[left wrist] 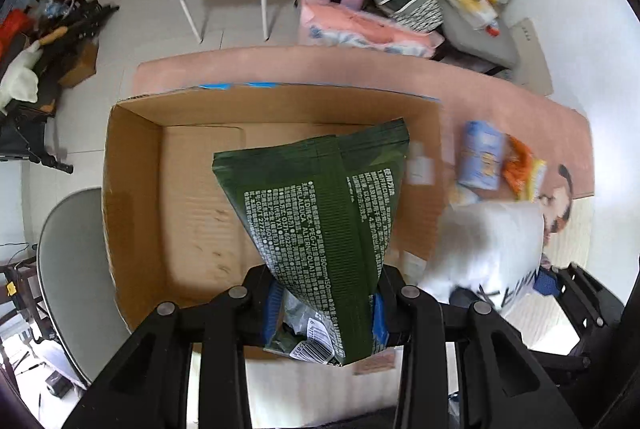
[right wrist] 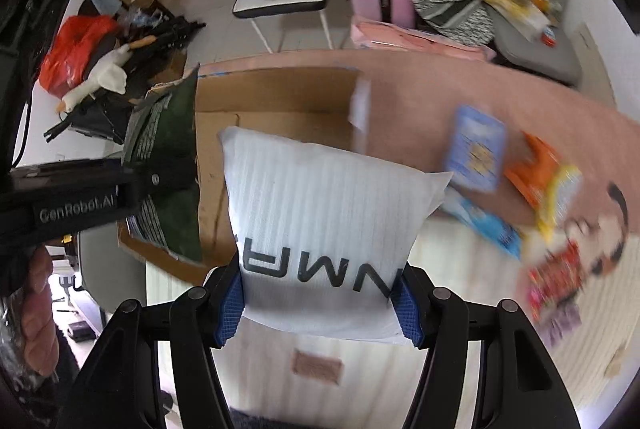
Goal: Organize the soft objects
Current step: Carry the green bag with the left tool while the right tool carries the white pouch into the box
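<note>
My left gripper [left wrist: 324,313] is shut on a dark green soft pack [left wrist: 320,213] with white print, held above the open cardboard box [left wrist: 136,189]. The pack also shows in the right wrist view [right wrist: 168,157], at the left. My right gripper [right wrist: 320,305] is shut on a white foam pouch [right wrist: 320,221] with black letters, held above the box's right front corner [right wrist: 280,93]. The pouch shows in the left wrist view [left wrist: 484,249], to the right of the box.
On the pink table top [right wrist: 440,97] to the right lie a light blue pack [right wrist: 474,149], an orange and yellow pack [right wrist: 544,177], a blue pack [right wrist: 488,225] and a red packet [right wrist: 554,285]. Chairs with bedding and bags stand behind the table.
</note>
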Motion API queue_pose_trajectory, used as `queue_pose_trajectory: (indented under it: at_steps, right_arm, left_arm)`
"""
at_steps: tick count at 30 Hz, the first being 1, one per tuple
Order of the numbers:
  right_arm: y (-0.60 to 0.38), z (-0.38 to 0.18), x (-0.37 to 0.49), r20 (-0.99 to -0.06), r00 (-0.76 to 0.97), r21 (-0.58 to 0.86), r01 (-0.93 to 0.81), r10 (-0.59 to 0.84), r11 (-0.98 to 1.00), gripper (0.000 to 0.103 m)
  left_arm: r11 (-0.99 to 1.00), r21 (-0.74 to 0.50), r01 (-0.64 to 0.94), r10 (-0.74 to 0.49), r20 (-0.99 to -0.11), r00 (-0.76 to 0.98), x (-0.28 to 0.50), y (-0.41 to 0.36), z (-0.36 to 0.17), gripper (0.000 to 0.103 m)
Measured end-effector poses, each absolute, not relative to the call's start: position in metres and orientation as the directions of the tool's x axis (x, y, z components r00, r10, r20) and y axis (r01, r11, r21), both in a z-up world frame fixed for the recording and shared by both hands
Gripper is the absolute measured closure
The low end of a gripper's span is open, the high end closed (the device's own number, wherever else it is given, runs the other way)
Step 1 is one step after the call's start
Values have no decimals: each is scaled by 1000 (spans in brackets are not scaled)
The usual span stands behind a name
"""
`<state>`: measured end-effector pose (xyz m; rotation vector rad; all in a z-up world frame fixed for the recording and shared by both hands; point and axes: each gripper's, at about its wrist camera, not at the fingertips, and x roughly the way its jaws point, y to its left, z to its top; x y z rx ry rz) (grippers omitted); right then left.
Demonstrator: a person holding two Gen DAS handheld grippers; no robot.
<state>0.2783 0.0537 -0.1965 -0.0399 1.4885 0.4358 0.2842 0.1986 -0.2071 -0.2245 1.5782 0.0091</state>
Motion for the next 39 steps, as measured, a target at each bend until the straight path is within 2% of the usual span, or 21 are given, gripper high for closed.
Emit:
queue_pose_trajectory:
  at_steps: [6,11,16,22,24,25,26,27,30,32,39]
  right_arm:
    - [110,-272,322,-983,-43,184,-313,180,932,38]
    - [131,-321,339,-988,-83,151,-320,131,935,38]
    - [144,-347,344,-992,-100,109,-344,79,933,37]
    - [145,-366,352,-988,-145,106,-336,60,936,30]
    - [146,-359,351,-988,-138,111,-324,69,940,26]
    - [145,-353,350,-990,-124,104,-315,68,943,23]
    - [146,-349,349,-991,-113,99,-313,67,945,12]
    - [146,-342,347,-993,-97,90,-313,63,946,6]
    - [144,-323,339,-997,-61,64,-309,47,949,5]
    - [140,-310,329,-998,-43,53,-300,42,952,0]
    - [123,-269,285,-998,44,38,-242,51,969,0]
  left_arm:
    - [975,-162,-151,-181,-976,-121,320,239,-274,71]
    - [977,-177,-120,-198,-961,-193,338,242,-315,71]
    - [975,-195,-104,-215,-946,-244,341,236,-339,70]
    - [976,-179,-122,-207,-940,-272,340,238,-345,68]
    - [977,-176,-117,-201,-945,-258,338,238,-335,56]
    - [979,-172,-111,-194,-949,-248,337,239,-329,45]
    - [981,-162,-106,-183,-954,-236,336,241,-322,32]
    - [983,-148,-105,-168,-961,-220,335,242,-314,26]
    - [986,-132,-103,-148,-976,-160,326,248,-284,13]
    - [984,-135,-114,-149,-981,-126,316,257,-269,11]
    - [979,-126,-162,-127,-992,3,269,274,-226,10]
